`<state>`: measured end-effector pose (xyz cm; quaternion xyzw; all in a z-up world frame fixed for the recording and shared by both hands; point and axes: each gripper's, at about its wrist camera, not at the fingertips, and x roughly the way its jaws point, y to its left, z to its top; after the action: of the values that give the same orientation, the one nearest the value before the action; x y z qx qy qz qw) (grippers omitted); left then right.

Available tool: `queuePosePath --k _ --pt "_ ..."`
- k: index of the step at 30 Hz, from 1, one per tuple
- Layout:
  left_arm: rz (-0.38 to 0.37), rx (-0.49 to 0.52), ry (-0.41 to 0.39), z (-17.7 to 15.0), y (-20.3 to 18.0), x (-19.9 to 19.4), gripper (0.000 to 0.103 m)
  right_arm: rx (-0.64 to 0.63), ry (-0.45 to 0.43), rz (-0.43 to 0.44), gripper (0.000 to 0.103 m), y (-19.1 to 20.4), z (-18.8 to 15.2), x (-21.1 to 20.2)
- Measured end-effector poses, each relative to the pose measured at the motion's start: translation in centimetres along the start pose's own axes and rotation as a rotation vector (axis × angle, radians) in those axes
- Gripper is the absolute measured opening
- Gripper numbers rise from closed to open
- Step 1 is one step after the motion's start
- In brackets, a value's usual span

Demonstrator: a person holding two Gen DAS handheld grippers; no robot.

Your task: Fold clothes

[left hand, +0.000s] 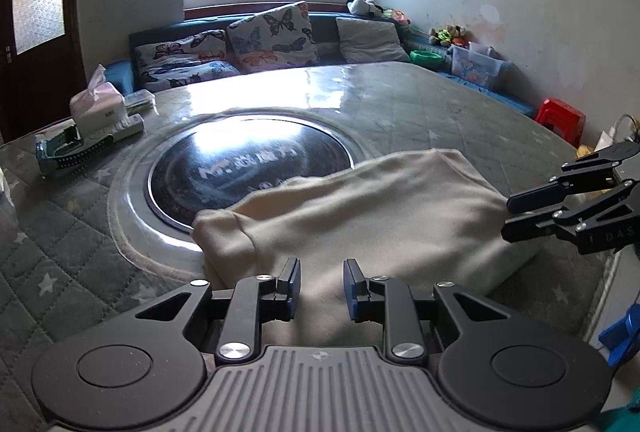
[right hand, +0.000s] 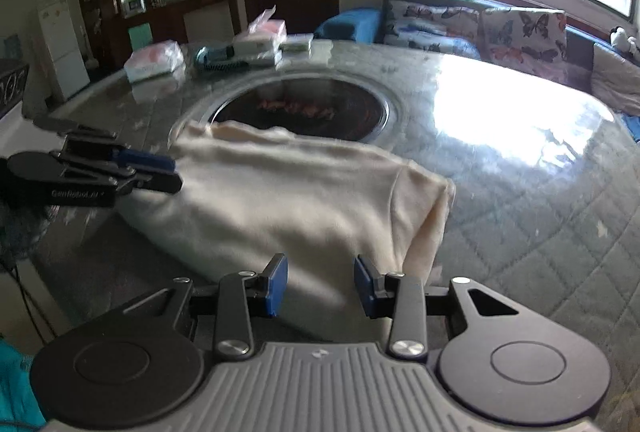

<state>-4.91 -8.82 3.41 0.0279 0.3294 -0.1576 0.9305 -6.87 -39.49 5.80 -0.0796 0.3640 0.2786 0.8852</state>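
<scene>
Claws hovering over the folded cream garment (left hand: 360,216) on our bench (left hand: 440,103).

We are holding the left claw (left hand: 321,290) agape at the garment's near edge, gripping nothing; the right claw (right hand: 320,286) is likewise gaping and empty. We are reading "GenRobot.AI" on the left claw's side and "DAS" on the right's; the writing on the bench's dark round inset (left hand: 248,159) is unreadable.
</scene>
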Motion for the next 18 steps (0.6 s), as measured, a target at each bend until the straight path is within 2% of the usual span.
queuePosePath --k 6,9,13,18 --pt "0.028 -0.038 0.002 0.8 1.3 0.9 0.026 0.011 -0.003 -0.004 0.037 -0.9 1.2 2.3" --pt "0.05 -0.062 0.029 0.8 2.1 1.8 0.026 0.019 0.013 -0.005 0.037 -1.3 1.2 3.0" --pt "0.043 -0.093 0.037 1.2 2.7 2.1 0.026 0.018 -0.004 -0.012 0.038 -1.7 2.0 3.0" --pt "0.03 -0.077 0.018 2.7 2.1 2.9 0.026 0.046 -0.032 -0.03 0.038 -2.7 3.5 4.2"
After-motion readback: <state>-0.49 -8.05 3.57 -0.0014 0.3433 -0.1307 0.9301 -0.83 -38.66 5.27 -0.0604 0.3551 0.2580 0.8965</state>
